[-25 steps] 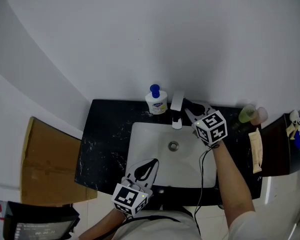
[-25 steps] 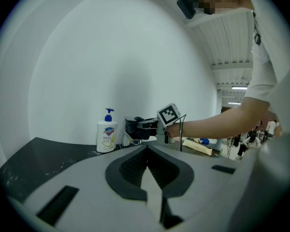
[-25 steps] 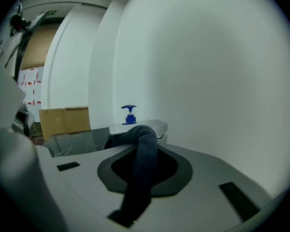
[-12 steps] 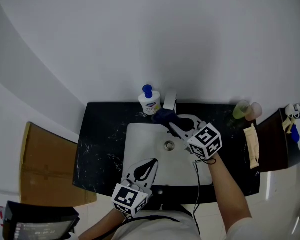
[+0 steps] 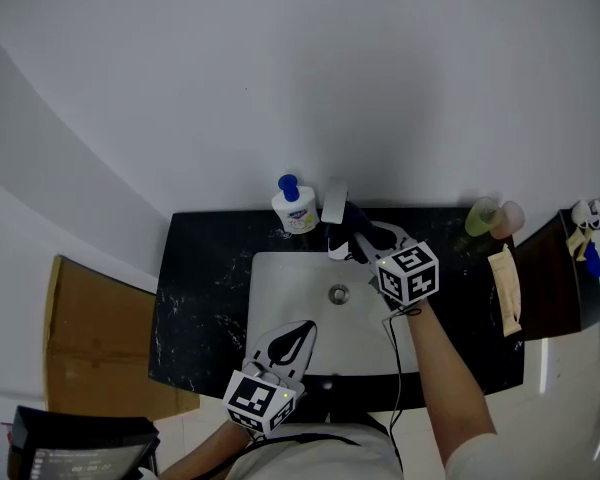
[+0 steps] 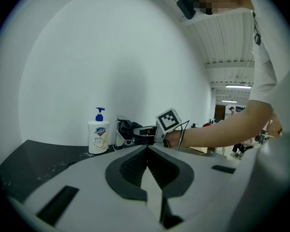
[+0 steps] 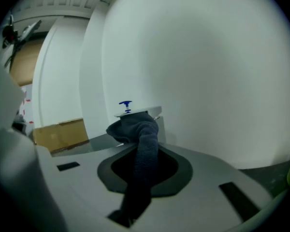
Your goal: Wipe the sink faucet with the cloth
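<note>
The right gripper [image 7: 144,154] has its jaws closed down on the cloth [image 7: 133,127]; a dark strip of it runs up the gap between them and bunches into a wad beyond the tips. Gripping it by the tail leaves that soft wad free as the working face. The wad sits against the faucet [image 7: 157,114], just under its flat top, so I judge the wiping to be under way at the head of the spout; whether the cloth truly presses on the metal or only brushes it, the gripper view is too close and dim to say.

From above, this gripper reaches in over the back of the sink [image 5: 280,298] from the right, which brings the cloth to the near side of the faucet. The left gripper [image 5: 305,326] has its jaws shut together on nothing; it hangs over the near rim of the basin, well apart from the faucet, and looks parked there to keep clear of the working hand.

The soap bottle [image 5: 294,208] stands just beside the faucet on its left, on the dark counter [image 5: 195,288]; a wide sweep that way could knock it.
</note>
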A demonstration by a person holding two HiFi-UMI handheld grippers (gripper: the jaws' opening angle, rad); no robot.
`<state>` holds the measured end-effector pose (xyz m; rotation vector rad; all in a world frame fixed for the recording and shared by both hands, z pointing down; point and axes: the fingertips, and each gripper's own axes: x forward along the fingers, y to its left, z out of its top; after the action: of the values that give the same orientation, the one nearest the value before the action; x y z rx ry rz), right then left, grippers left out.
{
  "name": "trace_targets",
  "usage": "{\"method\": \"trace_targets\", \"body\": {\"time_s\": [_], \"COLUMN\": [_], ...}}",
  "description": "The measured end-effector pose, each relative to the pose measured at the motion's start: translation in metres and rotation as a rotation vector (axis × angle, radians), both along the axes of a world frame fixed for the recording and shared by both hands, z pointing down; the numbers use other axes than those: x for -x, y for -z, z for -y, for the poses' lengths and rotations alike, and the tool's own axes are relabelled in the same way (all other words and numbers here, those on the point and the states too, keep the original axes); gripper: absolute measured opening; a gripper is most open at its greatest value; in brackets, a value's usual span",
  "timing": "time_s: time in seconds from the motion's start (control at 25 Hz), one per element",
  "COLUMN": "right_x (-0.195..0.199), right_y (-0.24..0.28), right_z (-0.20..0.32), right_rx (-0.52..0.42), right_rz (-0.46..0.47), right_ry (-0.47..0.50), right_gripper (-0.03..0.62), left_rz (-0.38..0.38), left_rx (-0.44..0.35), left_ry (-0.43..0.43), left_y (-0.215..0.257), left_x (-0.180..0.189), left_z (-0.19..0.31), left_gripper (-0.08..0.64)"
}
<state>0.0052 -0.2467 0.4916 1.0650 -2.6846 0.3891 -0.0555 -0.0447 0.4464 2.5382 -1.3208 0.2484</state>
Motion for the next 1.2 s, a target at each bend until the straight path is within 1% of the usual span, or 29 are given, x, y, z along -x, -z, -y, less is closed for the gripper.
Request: {"method": "trace_targets", "body": {"time_s": [0.16, 0.28, 0.4, 0.44, 0.48, 0.52, 0.6, 0.68, 0.72, 0.76, 0.84, 0.88, 0.92, 0.96, 1.0, 1.04, 1.08, 1.2], "right_x": [-0.002, -0.007, -0.013, -0.014, -0.014, -0.013, -0.009, -0.008, -0.008, -0.007, -0.004, -0.003, -0.002, -0.002, -0.002, -0.003, -0.005, -0.010], "right_y": [-0.003, -0.009, -0.021, -0.025, -0.031, -0.037, -0.057, -0.074, -0.081, -0.088, -0.101, -0.106, -0.108, -0.107, -0.105, -0.099, -0.090, -0.046], "right_z": [0.030, 0.037, 0.044, 0.046, 0.047, 0.048, 0.047, 0.044, 0.043, 0.042, 0.037, 0.035, 0.035, 0.035, 0.036, 0.037, 0.038, 0.042], "right_rx": [0.044, 0.105, 0.242, 0.292, 0.336, 0.374, 0.440, 0.487, 0.501, 0.511, 0.522, 0.521, 0.517, 0.509, 0.496, 0.475, 0.445, 0.334], "right_rz": [0.073, 0.178, 0.339, 0.385, 0.411, 0.408, 0.342, 0.278, 0.236, 0.176, 0.026, -0.035, -0.075, -0.092, -0.089, -0.062, -0.013, 0.185], "right_ry": [-0.113, -0.182, -0.274, -0.293, -0.304, -0.308, -0.309, -0.307, -0.304, -0.294, -0.256, -0.236, -0.222, -0.211, -0.203, -0.197, -0.194, -0.187], "right_gripper": [0.054, 0.054, 0.054, 0.054, 0.054, 0.054, 0.054, 0.054, 0.054, 0.054, 0.054, 0.054, 0.054, 0.054, 0.054, 0.054, 0.054, 0.054], "left_rz": [0.009, 0.007, 0.005, 0.004, 0.004, 0.004, 0.005, 0.004, 0.003, 0.004, 0.005, 0.005, 0.004, 0.004, 0.004, 0.003, 0.002, 0.003], "left_rx": [0.007, 0.018, 0.025, 0.026, 0.028, 0.030, 0.033, 0.034, 0.034, 0.035, 0.038, 0.038, 0.037, 0.037, 0.036, 0.036, 0.035, 0.038], "left_ry": [0.013, 0.021, 0.021, 0.021, 0.020, 0.019, 0.018, 0.015, 0.013, 0.013, 0.014, 0.014, 0.014, 0.015, 0.015, 0.016, 0.016, 0.017], "left_y": [-0.003, -0.006, -0.008, -0.009, -0.010, -0.011, -0.012, -0.013, -0.013, -0.013, -0.014, -0.014, -0.014, -0.013, -0.013, -0.013, -0.013, -0.015], "left_x": [0.002, 0.002, -0.003, -0.005, -0.006, -0.007, -0.009, -0.011, -0.012, -0.012, -0.011, -0.012, -0.012, -0.012, -0.012, -0.012, -0.011, -0.008], "left_z": [0.003, 0.007, 0.011, 0.012, 0.013, 0.014, 0.015, 0.015, 0.016, 0.016, 0.017, 0.016, 0.016, 0.017, 0.017, 0.017, 0.017, 0.018], "left_gripper": [0.002, 0.002, 0.002, 0.002, 0.002, 0.002, 0.002, 0.002, 0.002, 0.002, 0.002, 0.002, 0.002, 0.002, 0.002, 0.002, 0.002, 0.002]}}
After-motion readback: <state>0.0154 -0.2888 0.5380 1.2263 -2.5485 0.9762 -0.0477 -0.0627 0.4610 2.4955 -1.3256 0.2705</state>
